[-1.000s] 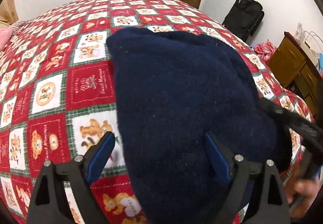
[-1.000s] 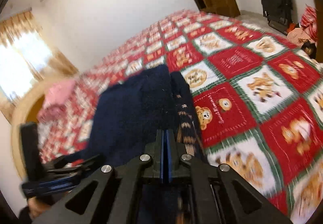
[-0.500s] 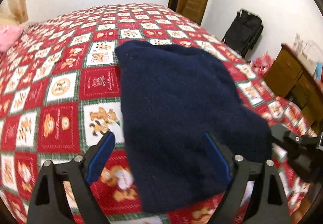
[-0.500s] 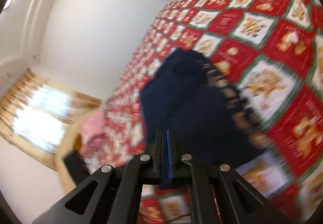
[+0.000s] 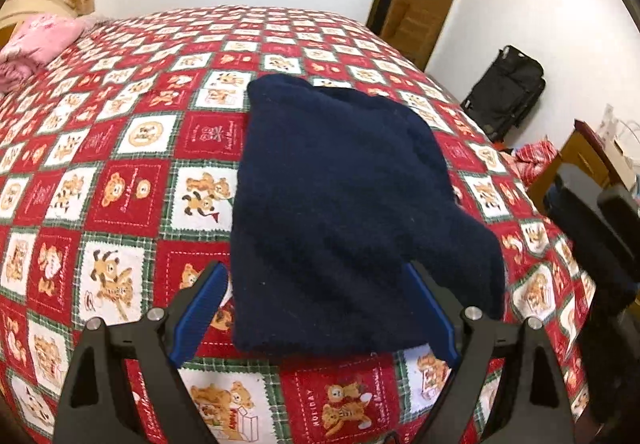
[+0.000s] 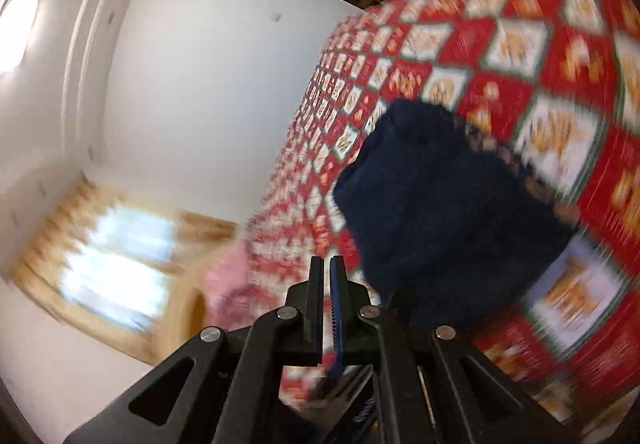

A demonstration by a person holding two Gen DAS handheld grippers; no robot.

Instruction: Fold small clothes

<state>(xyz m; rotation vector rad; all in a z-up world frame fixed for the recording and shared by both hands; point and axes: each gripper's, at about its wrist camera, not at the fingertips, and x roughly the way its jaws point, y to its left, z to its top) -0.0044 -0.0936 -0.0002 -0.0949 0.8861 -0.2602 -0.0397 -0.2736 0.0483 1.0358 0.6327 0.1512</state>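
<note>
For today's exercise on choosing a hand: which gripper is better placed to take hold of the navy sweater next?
Left. The left gripper is open, jaws either side of the sweater's near edge. The right gripper is shut, pointing away.

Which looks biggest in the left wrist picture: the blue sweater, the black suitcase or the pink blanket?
1. blue sweater, by far the largest, though it lies closest to the camera.
2. and 3. black suitcase and pink blanket look about alike; both are far off and the blanket is cut off, so no ranking.

Black fingers (image 5: pixel 200 308), blue pads, silver screws
</note>
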